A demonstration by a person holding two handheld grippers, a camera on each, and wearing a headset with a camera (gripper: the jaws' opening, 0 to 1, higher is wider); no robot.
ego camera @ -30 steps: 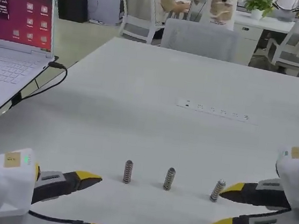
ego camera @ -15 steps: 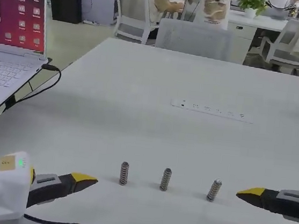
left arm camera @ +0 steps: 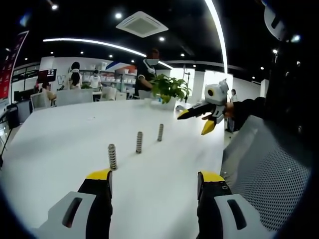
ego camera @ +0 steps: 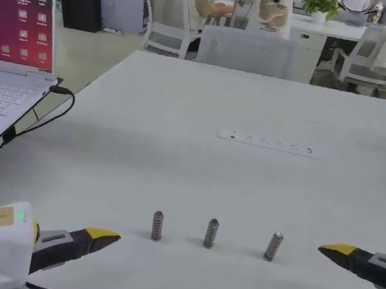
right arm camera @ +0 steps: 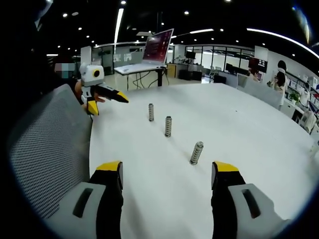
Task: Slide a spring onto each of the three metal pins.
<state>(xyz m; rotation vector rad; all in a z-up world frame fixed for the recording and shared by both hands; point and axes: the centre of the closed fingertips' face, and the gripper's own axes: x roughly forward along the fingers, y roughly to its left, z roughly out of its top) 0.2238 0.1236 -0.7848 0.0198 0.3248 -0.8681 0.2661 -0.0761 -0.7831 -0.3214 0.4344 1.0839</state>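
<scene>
Just ahead of R claw (ego camera: 318,281), jaws spread & empty, the nearest spring (ego camera: 274,246) sits on its pin (ego camera: 278,235), leaning slightly. Mid spring (ego camera: 211,233) and far spring (ego camera: 157,225) line up beyond it, the far one near L claw (ego camera: 115,268), also spread & empty. Long axes approx. vertical, tips up, bases on table (ego camera: 178,150). Prob. light, squashy, slippery coils: pinch gently mid-length, across the axis.

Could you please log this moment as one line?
left gripper: open, empty | right gripper: open, empty | left spring, middle spring: upright | right spring: tilted
</scene>
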